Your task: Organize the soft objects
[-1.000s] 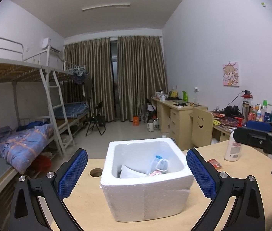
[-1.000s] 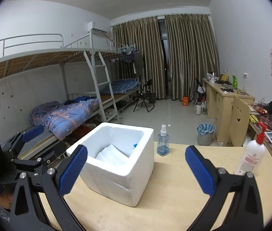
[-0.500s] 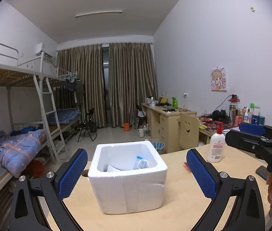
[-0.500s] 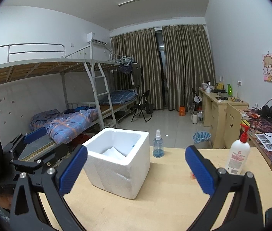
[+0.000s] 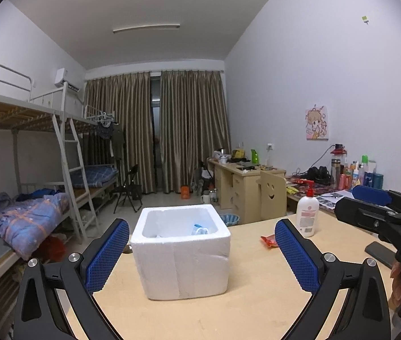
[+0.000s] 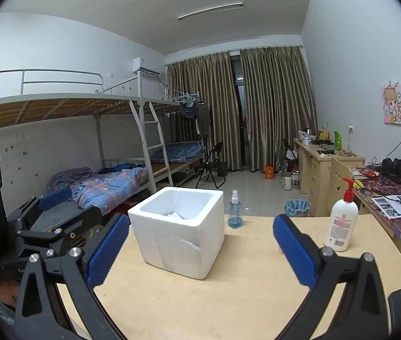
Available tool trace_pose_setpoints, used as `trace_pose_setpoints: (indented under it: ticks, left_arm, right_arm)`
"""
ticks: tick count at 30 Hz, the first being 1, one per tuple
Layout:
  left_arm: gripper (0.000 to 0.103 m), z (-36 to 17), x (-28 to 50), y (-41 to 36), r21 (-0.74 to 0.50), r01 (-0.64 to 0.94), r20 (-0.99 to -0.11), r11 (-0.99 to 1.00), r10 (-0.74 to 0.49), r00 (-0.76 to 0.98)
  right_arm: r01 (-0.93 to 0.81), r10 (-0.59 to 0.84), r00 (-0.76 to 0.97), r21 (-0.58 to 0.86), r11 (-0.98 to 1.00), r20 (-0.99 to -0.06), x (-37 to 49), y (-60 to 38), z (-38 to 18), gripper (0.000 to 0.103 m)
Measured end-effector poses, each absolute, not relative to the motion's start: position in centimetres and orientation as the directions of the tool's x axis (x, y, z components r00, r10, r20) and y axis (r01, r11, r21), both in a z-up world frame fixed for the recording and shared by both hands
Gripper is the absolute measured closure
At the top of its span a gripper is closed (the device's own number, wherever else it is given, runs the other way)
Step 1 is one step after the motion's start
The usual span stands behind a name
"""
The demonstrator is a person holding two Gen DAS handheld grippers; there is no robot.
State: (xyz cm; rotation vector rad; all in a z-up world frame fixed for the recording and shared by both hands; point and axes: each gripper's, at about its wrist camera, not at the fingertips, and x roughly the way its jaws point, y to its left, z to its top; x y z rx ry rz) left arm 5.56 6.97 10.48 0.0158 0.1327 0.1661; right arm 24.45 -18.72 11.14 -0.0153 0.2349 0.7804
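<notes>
A white foam box [image 5: 182, 257] sits on a pale wood table [image 5: 251, 291]. At its 3 o'clock lies a red packet [image 5: 269, 240]. The white bottle [image 6: 340, 223] has a red pump; the small spray bottle [image 6: 234, 212] holds blue liquid. Both grippers have blue, cross-hatched pads [image 5: 106, 257] on black arms.

A white foam box [image 5: 182, 250] sits on the table, open at the top, standing flat and upright. In the left wrist view it is in the middle, toward 6 o'clock. Inside it, near the 3 o'clock wall, a small blue and white thing [image 5: 199, 229] peeks up. Something soft and white [image 6: 175, 215] lies in it too.
</notes>
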Motion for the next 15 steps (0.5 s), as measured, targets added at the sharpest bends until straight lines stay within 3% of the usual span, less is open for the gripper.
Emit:
trace_pose_setpoints:
  ticks: [15]
  left_arm:
    - [0.0, 6.3, 2.2, 5.9, -0.017, -0.158, -0.139, 0.987, 0.154, 0.978]
  right_arm:
    - [-0.707, 0.707, 0.677, 0.086, 0.702, -0.205, 20.9, -20.2, 7.9, 0.0]
